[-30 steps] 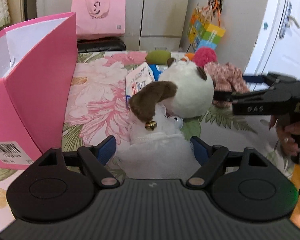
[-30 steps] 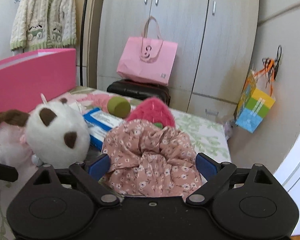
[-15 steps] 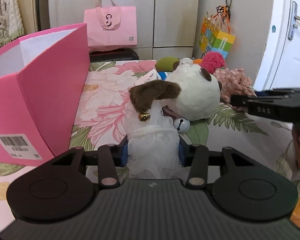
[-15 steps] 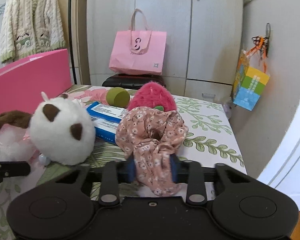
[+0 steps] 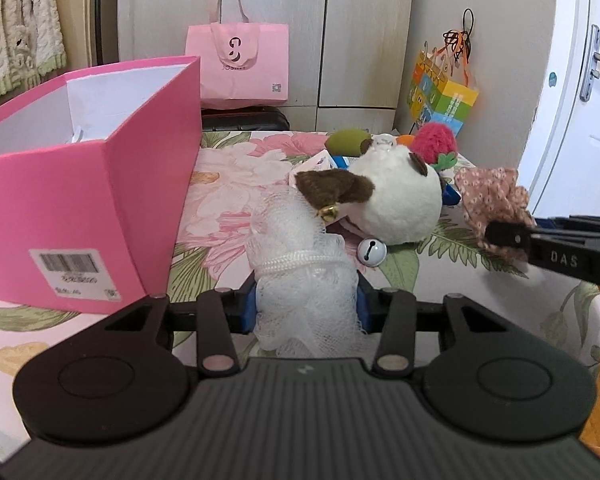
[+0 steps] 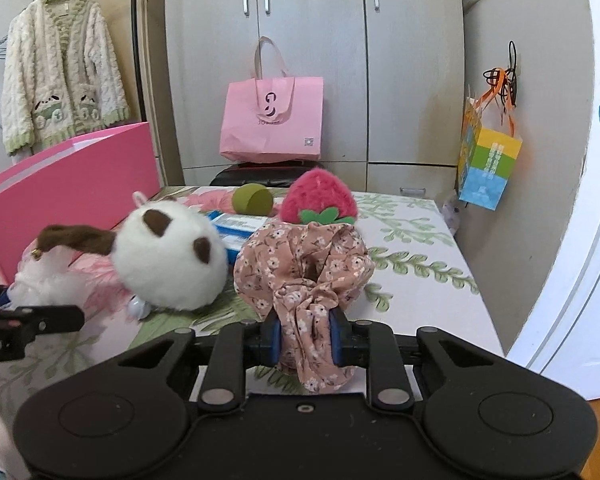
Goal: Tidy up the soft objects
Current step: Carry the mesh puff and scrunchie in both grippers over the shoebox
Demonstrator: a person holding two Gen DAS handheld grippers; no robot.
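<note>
My left gripper [image 5: 306, 310] is shut on a white mesh puff [image 5: 300, 276] with a brown plush piece and a small gold bell [image 5: 327, 212] at its far end. My right gripper [image 6: 305, 338] is shut on a pink floral fabric scrunchie [image 6: 304, 264], also seen at the right of the left wrist view [image 5: 492, 200]. A round white plush with brown patches [image 5: 396, 200] lies on the floral bed between them [image 6: 168, 256]. An open pink box [image 5: 88, 184] stands to the left.
A red plush strawberry [image 6: 318, 198], a green roll [image 6: 252, 199] and a blue-white packet [image 6: 236, 226] lie behind the plush. A silver bell [image 5: 371, 252] lies by the plush. A pink tote [image 6: 272, 120] and wardrobe stand behind; a door [image 5: 580, 100] is at the right.
Both grippers have closed, the left on the white mesh puff and the right on the floral scrunchie, and both have lifted their items slightly off the bed.
</note>
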